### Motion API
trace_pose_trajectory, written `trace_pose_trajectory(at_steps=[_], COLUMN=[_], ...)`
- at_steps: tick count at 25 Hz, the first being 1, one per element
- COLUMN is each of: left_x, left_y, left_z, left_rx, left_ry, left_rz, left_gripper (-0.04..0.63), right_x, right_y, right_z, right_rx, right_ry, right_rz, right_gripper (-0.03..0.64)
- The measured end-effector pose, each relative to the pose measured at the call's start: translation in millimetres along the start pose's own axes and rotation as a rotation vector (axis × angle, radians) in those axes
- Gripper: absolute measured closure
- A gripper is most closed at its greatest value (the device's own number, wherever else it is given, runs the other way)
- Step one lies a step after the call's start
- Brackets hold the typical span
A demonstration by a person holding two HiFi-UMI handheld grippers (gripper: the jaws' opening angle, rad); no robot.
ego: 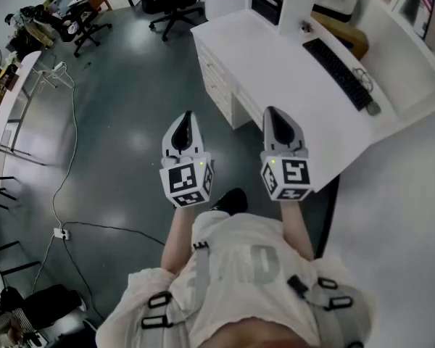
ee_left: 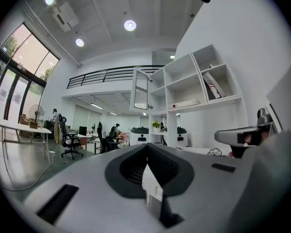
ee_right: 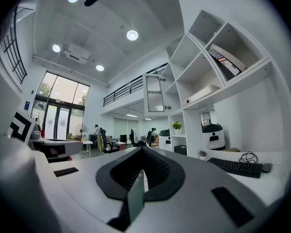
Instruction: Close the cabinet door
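From above, a person in a white shirt crossed by grey harness straps (ego: 239,267) holds two grippers level over the grey floor (ego: 130,107). The left gripper (ego: 186,122), a grey tool carrying a black-and-white marker cube, sits near the centre of the frame. The right gripper (ego: 274,118), its twin, is just to the right of it, beside the near edge of the long white desk (ego: 275,56) that fills the upper right. A flat black keyboard (ego: 339,71) lies on that desk. Black office chairs (ego: 167,6) stand along the top edge, and a thin cable (ego: 69,158) trails down the left side.

In the left gripper view, the left gripper (ee_left: 146,149) has its black ribbed jaws pressed together with nothing between them. Just above centre, the white-framed cabinet door with a ribbed glass pane (ee_left: 140,89) stands swung open from the upper left corner of the tall white open shelf unit (ee_left: 199,81). The right gripper (ee_left: 228,136) pokes in at the right.

In the right gripper view, the right gripper (ee_right: 143,152) is closed too, and empty. The cabinet door (ee_right: 155,93) hangs open just above centre, off the shelf unit (ee_right: 208,67). The keyboard (ee_right: 237,166) rests on the desk (ee_right: 276,178) at lower right, and the left gripper (ee_right: 63,147) shows at the left.
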State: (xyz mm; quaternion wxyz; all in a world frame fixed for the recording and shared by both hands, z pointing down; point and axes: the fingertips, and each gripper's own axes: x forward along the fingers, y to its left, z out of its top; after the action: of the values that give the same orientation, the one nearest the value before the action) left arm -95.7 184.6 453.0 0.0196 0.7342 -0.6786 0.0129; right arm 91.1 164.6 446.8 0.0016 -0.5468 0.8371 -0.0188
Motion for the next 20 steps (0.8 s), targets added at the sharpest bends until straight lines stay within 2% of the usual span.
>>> trace_pose_trajectory(at_steps=[6,11,17,20], left_x=[-3.6,0.7,-0.4,-7.3], left_y=[-3.4,-9.3,-12.8,-12.8], left_z=[-5.8,-11.4,-8.2,-11.3], left_rx=[-0.007,-0.001,0.027,0.021], left_ry=[0.016,0.035,0.052,0.058], left_rz=[-0.002,-0.021,-0.025,-0.016], left_gripper=[0.591,0.591,0.591,0.591], right_x=[-6.2,-8.1,-15.8,-19.0], right_y=[2.9,2.1,4.4,5.7], right_z=[-15.3,-19.6,-20.3,-30.9], right_rx=[0.007,0.094,0.053,0.08], right_ry=[0.039,0.025,0.025,0.06], right_rz=[0.001,0.011,0.039,0.044], right_gripper=[0.612,0.612,0.612,0.612])
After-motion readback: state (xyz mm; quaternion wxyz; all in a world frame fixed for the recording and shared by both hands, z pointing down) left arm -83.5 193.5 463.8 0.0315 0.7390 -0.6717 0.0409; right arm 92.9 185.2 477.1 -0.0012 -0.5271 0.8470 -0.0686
